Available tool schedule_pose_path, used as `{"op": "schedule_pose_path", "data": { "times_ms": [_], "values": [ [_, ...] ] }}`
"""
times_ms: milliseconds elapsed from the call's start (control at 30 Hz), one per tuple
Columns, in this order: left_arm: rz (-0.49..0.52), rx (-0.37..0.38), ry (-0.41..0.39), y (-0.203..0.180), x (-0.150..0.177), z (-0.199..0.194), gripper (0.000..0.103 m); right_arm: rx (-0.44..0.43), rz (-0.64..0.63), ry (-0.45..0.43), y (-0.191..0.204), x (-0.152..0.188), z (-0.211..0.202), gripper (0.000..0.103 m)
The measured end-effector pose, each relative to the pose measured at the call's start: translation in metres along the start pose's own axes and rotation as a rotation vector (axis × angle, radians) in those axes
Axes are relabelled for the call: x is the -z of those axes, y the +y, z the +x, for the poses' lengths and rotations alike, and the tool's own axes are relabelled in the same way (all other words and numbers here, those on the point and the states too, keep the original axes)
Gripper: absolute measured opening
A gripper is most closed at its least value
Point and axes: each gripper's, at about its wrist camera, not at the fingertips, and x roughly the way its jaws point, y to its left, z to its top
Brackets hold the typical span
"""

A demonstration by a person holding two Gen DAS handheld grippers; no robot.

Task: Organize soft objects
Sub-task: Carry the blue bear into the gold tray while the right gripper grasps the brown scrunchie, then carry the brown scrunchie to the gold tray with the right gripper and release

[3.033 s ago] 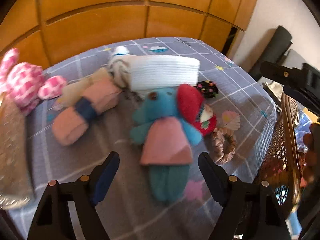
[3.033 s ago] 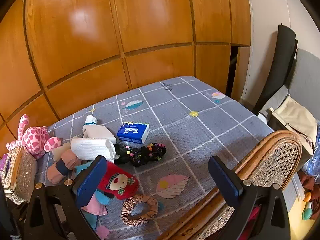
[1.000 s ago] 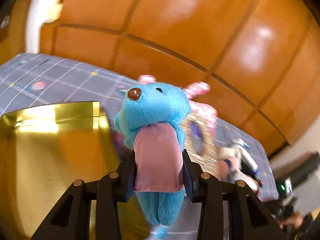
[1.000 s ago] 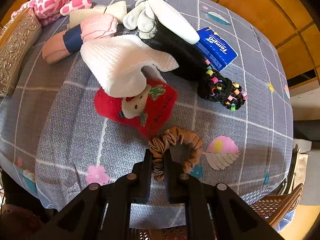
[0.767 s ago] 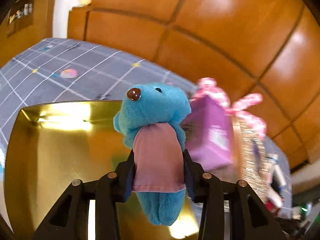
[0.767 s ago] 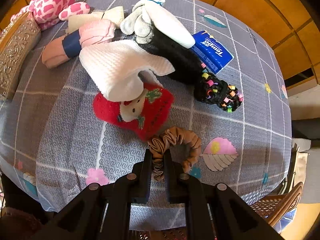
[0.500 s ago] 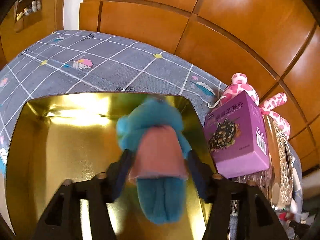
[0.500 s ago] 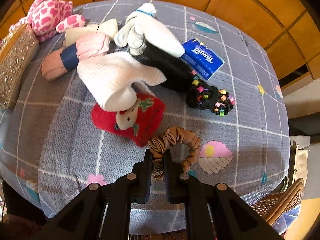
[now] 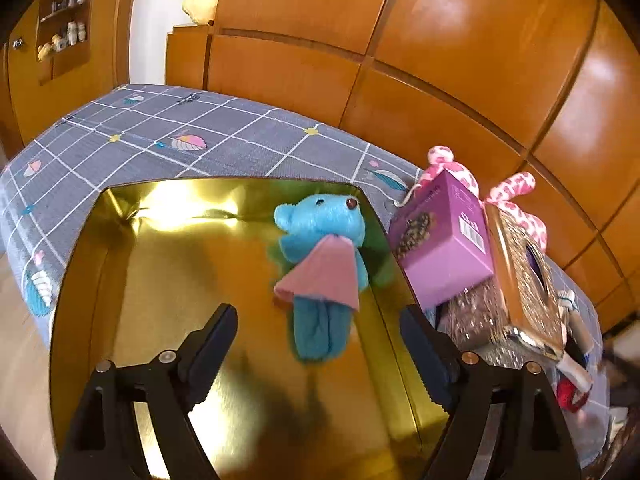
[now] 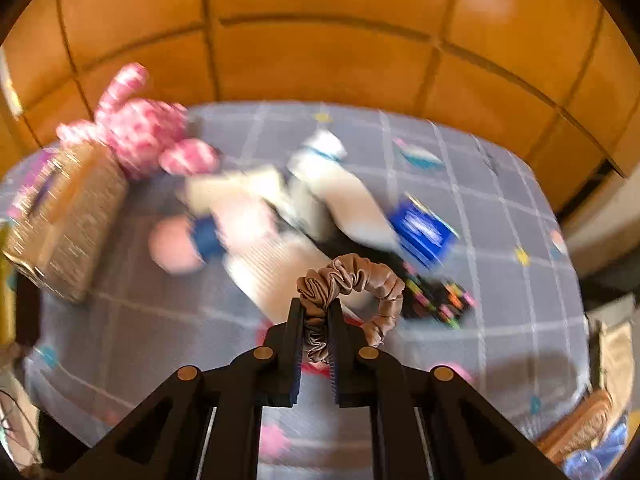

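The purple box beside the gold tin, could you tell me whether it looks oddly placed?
Yes. The purple box sits tilted, one end propped on the glittery case and leaning toward the gold tin; it does not lie flat on the cloth.

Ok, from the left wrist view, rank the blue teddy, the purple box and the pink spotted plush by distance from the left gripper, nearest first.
1. Blue teddy: lying in the gold tray, just ahead of the open left gripper.
2. Purple box: outside the tray, to the right.
3. Pink spotted plush: behind the box, by the wooden wall.
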Motion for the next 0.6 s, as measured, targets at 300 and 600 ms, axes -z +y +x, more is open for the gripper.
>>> {"op": "schedule_pose_path", "data": {
  "times_ms": [300,600],
  "values": [
    [0.022,0.016,-0.007,0.004,0.006,-0.027,0.084,-0.211,-0.08,-0.129,0.097,-0.069,0.011,0.009],
    [0.0,-0.039,-0.051,0.028,0.004,-0.049,0.088,-0.436,-0.247,-0.221,0.215,-0.102,-0.007,0.009]
  ]
}}
